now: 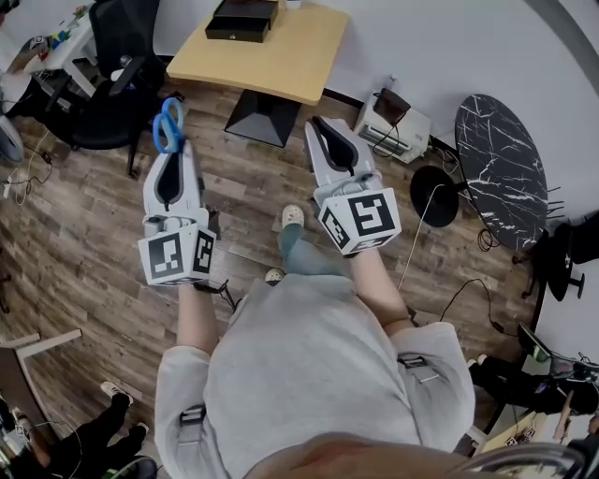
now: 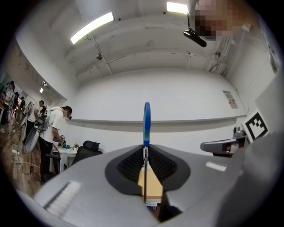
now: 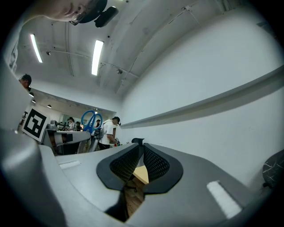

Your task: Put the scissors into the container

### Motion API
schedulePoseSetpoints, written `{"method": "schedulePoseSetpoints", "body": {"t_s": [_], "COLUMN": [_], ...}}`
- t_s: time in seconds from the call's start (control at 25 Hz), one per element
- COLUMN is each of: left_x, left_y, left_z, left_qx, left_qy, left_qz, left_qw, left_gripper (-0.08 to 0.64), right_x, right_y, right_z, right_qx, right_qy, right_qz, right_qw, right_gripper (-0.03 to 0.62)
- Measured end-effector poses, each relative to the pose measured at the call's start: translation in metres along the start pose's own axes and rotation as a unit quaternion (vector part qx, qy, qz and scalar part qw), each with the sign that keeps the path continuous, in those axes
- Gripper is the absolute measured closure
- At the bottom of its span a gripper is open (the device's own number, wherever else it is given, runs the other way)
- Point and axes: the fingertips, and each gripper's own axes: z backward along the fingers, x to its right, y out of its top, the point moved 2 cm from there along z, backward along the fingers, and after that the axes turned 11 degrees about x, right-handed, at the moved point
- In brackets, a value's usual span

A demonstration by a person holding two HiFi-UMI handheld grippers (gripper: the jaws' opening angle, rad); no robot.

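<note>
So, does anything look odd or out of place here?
Only the scissors: the left gripper pinches them by the blades, so the blue handles stick out past its tips. The right gripper is shut on nothing. Nothing looks spilled or broken.

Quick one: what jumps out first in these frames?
The blue-handled scissors are pinched in the left claw, their handle loops sticking out past its tips, and are held in the air above the wood floor. Beside it, the right claw is shut on nothing. Ahead stands a light wooden desk with a black box at its far edge.
</note>
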Motion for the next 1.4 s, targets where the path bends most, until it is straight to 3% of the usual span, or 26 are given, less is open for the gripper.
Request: {"method": "schedulePoseSetpoints", "body": {"t_s": [0.44, 0.84, 1.4], "left_x": [-0.044, -0.056, -0.048], "left_y": [-0.024, -0.048, -0.085], "left_z": [-0.084, -0.179, -0.258], "left_qx": [0.010, 0.022, 0.017], "left_qy": [0.028, 0.046, 0.051], "left_qz": [-0.016, -0.028, -0.059], "left_qw": [0.9994, 0.9983, 0.9968], "left_gripper": [0.469, 0.469, 0.469], "right_x": [0.038, 0.096, 0.159], "right_y": [-0.023, -0.039, -0.073], "right_z": [-0.106, -0.195, -0.253], "right_qx": [0.014, 0.023, 0.026], "right_qy": [0.031, 0.059, 0.078], "right_qz": [-0.006, -0.007, -0.029], "right_qw": [0.999, 0.998, 0.996], "right_gripper": [0.558, 0.558, 0.558]}}
